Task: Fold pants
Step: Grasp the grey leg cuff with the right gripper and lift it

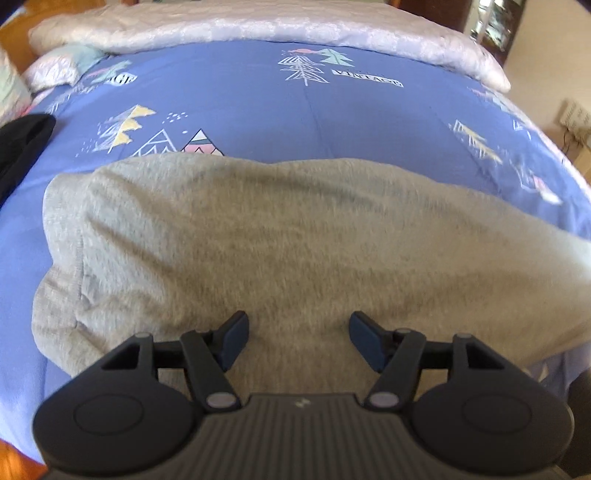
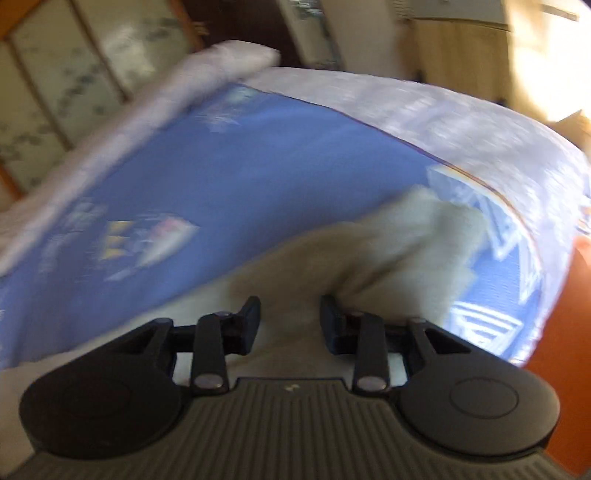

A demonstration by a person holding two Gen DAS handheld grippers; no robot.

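Grey sweatpants (image 1: 280, 236) lie spread across a blue patterned bed cover (image 1: 258, 107). My left gripper (image 1: 299, 339) is open just above the near part of the grey fabric, holding nothing. In the blurred, tilted right wrist view, my right gripper (image 2: 290, 321) is open over the pants (image 2: 388, 243), with grey fabric between and beyond its jaws; the fabric bunches up by the right finger (image 2: 330, 321). I cannot tell whether the fingers touch the cloth.
A pale rolled quilt (image 1: 258, 26) lies along the far side of the bed. A black garment (image 1: 22, 144) sits at the left edge, with pillows (image 1: 55, 66) at far left. The bed edge and orange floor (image 2: 561, 332) show on the right.
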